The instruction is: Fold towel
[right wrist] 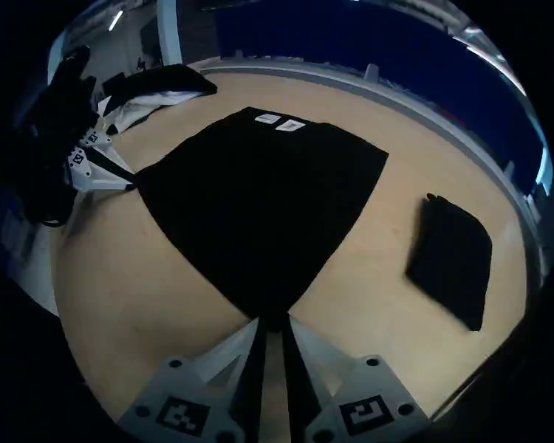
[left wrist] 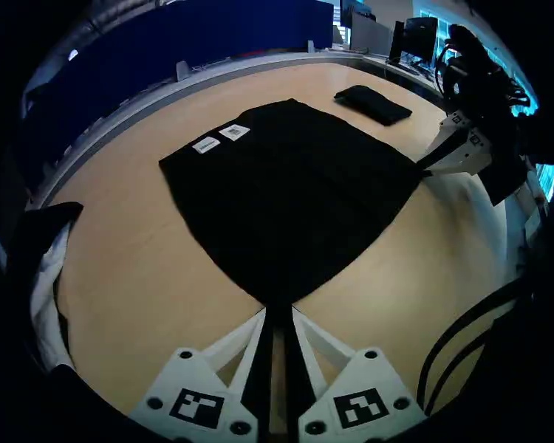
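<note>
A black towel lies spread on the light wooden table, with two white labels near its far edge. My left gripper is shut on the towel's near corner, its fingers pinched together on the cloth. In the right gripper view the same towel spreads away from my right gripper, which is shut on another corner. Each view shows the other gripper at a side corner of the towel, held by a gloved hand.
A folded black towel lies apart on the table beyond the spread one. A pile of black and white cloth sits at the table's edge. A blue partition runs behind the table; monitors stand at the far end.
</note>
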Action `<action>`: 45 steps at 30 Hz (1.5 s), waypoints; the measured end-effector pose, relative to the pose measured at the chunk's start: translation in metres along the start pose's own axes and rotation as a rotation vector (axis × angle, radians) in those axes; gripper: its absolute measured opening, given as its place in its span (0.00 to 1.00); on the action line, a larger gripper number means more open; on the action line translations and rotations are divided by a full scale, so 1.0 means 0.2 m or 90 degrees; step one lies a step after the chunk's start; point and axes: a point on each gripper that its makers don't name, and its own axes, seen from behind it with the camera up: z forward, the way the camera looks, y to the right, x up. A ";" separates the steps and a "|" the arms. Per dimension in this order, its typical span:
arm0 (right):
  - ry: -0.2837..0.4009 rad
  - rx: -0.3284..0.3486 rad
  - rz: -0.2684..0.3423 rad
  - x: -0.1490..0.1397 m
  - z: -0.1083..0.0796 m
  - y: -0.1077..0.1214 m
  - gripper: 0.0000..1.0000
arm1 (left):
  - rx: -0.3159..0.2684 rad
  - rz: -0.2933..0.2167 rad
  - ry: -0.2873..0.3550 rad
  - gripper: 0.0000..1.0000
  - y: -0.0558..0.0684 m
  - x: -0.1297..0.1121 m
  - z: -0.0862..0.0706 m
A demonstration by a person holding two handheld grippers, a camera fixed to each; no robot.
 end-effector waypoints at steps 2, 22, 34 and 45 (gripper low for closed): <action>0.002 0.001 0.000 0.01 -0.01 0.00 0.13 | 0.001 -0.004 0.000 0.08 0.00 0.00 0.00; 0.043 0.004 0.025 0.16 -0.13 0.01 0.11 | 0.009 -0.016 0.015 0.08 -0.03 0.10 -0.11; 0.079 -0.004 0.031 0.33 -0.29 0.03 0.11 | 0.021 -0.007 0.024 0.07 -0.04 0.22 -0.27; 0.107 -0.005 0.041 0.45 -0.47 0.01 0.11 | 0.013 -0.024 0.013 0.07 0.00 0.29 -0.45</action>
